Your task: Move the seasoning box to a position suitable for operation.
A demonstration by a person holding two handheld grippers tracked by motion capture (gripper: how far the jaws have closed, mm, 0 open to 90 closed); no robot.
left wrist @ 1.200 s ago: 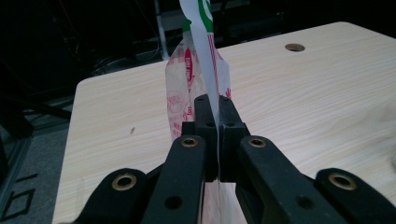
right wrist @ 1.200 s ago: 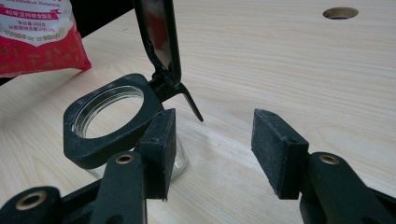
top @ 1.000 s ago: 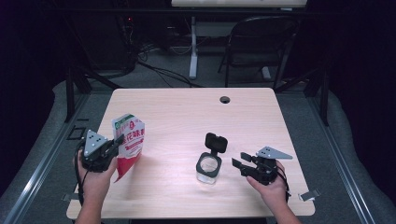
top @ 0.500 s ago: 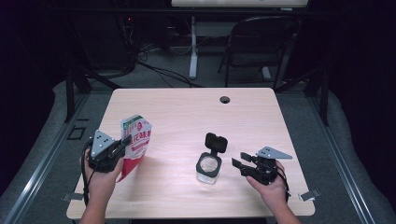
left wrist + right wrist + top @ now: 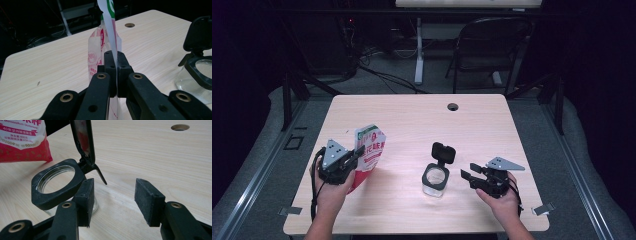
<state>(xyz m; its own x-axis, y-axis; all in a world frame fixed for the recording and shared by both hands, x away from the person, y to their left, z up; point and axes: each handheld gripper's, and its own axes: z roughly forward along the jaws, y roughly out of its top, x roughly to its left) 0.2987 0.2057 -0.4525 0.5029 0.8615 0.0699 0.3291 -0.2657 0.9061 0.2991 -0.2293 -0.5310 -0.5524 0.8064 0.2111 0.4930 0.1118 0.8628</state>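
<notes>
Left gripper [image 5: 354, 159] clamped on edge of red-white seasoning bag [image 5: 368, 152], held up near table's [image 5: 412, 115] left edge; right gripper [image 5: 471, 175] jaws apart, empty, just beside open-lidded glass jar [image 5: 435, 176] near front-middle; risks: thin bag edge slipping from pinch, spilling; unheld jar tipping if bag or pad bumps it.

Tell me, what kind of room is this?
Probably a lab or recording studio, not a kitchen. A bare wooden table with a cable hole stands on grey carpet, with cables on the floor, a folding chair behind, and dark surroundings.
</notes>
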